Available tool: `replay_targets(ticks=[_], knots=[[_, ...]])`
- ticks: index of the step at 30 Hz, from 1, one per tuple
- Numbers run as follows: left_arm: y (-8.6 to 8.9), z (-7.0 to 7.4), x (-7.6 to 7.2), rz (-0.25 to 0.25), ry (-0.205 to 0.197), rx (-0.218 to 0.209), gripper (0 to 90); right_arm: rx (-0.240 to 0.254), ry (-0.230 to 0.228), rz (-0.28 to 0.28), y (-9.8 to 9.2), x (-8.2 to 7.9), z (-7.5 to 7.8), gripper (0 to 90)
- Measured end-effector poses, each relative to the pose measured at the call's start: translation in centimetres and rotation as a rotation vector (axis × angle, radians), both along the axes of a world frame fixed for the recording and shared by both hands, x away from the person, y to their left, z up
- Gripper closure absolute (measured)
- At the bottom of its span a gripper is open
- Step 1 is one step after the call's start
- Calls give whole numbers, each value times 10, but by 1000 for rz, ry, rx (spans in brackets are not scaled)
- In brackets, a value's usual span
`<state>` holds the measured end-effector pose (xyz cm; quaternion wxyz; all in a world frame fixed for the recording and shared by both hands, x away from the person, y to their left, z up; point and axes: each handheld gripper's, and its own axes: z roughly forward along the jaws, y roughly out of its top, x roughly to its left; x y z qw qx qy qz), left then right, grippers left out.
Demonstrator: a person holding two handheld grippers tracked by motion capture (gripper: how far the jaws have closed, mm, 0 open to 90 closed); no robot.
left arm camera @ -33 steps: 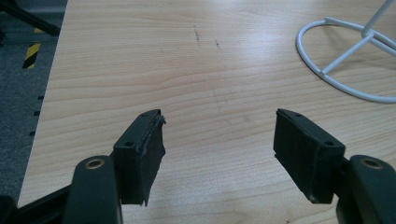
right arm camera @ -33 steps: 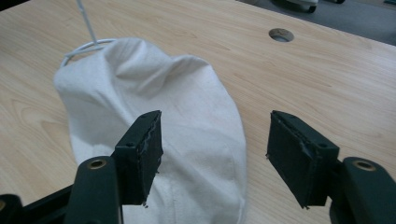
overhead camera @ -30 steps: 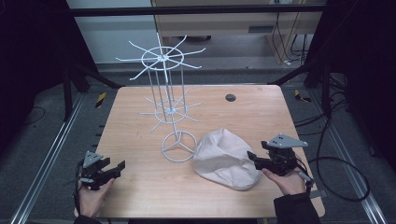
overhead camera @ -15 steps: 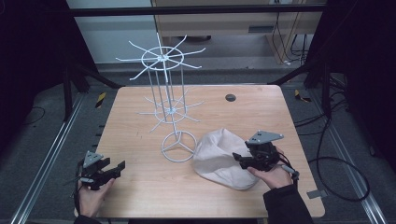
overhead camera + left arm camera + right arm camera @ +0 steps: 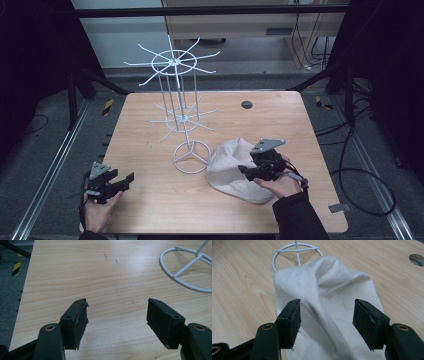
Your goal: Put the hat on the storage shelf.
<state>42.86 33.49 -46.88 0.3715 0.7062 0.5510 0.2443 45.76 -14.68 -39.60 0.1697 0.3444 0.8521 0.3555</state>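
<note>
1. Cloth bag [image 5: 235, 170], off-white and limp, lies crumpled on the tabletop [image 5: 150, 200], its far end touching or overlapping the ring base of the white wire rack [image 5: 190, 157]; from here I cannot tell which.
2. Right hand-held gripper [image 5: 243, 170] sits at the bag's near-right side, pointing left across it. In the right gripper view its jaws are spread with a raised fold of the cloth bag [image 5: 329, 302] running between them, pads not yet pressing.
3. That fold's long axis runs straight away from the right hand-held gripper [image 5: 325, 322], towards the rack base, so a plain squeeze should catch it.
4. Left hand-held gripper [image 5: 127, 178] rests well apart over bare wood, jaws spread and empty, so the right hand is clearly nearer.
</note>
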Motion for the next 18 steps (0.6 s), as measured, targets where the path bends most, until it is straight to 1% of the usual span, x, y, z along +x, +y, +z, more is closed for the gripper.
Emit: replay_targets(ticks=[9,12,18], knots=[[0,0,0,0,6,4,328,-46,30,37,8,3,-7,426],[0,-1,1,1,5,2,328,-51,33,46,10,3,-9,434],[0,-1,1,2,6,4,329,-83,55,65,14,7,-18,478]])
